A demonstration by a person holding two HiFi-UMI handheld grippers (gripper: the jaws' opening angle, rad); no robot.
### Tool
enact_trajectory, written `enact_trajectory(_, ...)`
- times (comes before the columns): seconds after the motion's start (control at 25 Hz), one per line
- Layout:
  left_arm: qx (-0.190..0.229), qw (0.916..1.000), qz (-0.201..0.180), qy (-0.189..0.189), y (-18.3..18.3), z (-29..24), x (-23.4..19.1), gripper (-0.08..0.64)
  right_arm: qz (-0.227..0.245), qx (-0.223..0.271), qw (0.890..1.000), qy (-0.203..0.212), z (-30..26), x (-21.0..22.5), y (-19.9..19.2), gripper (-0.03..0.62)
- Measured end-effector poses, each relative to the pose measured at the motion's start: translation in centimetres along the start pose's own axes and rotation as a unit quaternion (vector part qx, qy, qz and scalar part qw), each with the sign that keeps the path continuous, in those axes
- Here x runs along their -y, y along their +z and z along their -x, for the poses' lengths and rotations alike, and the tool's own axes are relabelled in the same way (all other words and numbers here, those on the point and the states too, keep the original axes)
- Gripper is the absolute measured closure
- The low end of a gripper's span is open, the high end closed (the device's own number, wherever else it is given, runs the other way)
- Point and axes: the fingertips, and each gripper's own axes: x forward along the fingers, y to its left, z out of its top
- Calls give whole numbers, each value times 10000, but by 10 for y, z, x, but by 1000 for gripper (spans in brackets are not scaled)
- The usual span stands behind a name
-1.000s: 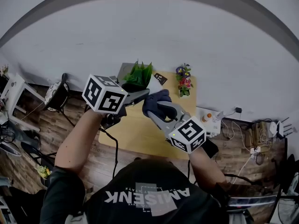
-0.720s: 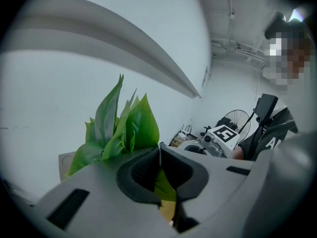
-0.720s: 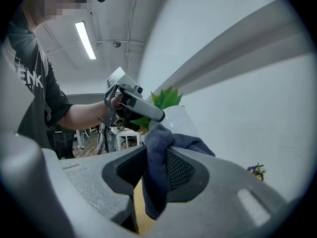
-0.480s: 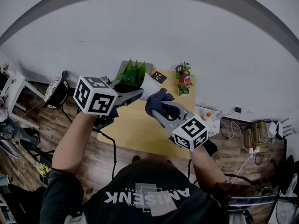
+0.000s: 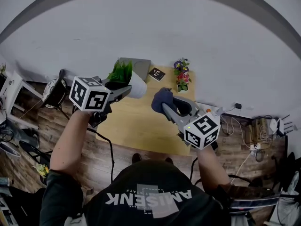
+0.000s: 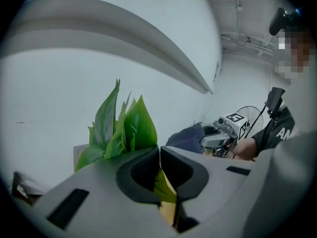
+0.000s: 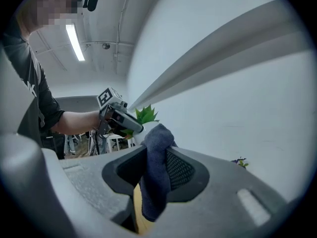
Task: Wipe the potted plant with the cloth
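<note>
The potted plant (image 5: 121, 72) has green leaves and a white pot (image 5: 138, 85). It hangs tilted over the far left of the wooden table (image 5: 136, 126), with my left gripper (image 5: 125, 90) shut on its rim. In the left gripper view the leaves (image 6: 124, 125) rise just past the closed left gripper (image 6: 159, 153). A dark blue cloth (image 5: 162, 98) is bunched in my right gripper (image 5: 166, 107), which is shut on it to the right of the plant and apart from it. In the right gripper view the cloth (image 7: 157, 133) hangs between the jaws, with the plant (image 7: 144, 114) beyond it.
A small pot of mixed flowers (image 5: 181, 77) stands at the table's far right corner. A grey laptop-like slab (image 5: 137, 63) and a dark card (image 5: 156, 74) lie at the far edge. White devices and cables (image 5: 214, 117) sit right of the table.
The two grippers have drawn apart. The left one carried the plant leftward and away from the cloth, and the right one moved right with the cloth.
</note>
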Motion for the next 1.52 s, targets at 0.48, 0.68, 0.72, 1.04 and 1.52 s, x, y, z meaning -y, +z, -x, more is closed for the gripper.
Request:
enact_trajectory(0.48,-1227,9850,-764,940,-76,-71,-73,540,-169,59,9984,-533,20,24,3,479)
enact_trajectory(0.68,-1512,9787,-934,1027,-96,-104,-99,538,-247,0,9970,-738,22,38,1,479)
enact_trajectory(0.72,-1589,9766,-989,1059,-101,-110,-104,538,-261,-16,9967,-773,22,41,1,479)
enact_trajectory(1.04,-2126,9530,-1716,1310,-142,-153,-136,534,-348,-50,9938,-1059,25,64,-4,479)
enact_trajectory(1.52,-2710,9246,-2346,1291,-199,-183,-136,532,-489,-76,9915,-1199,26,79,-13,479)
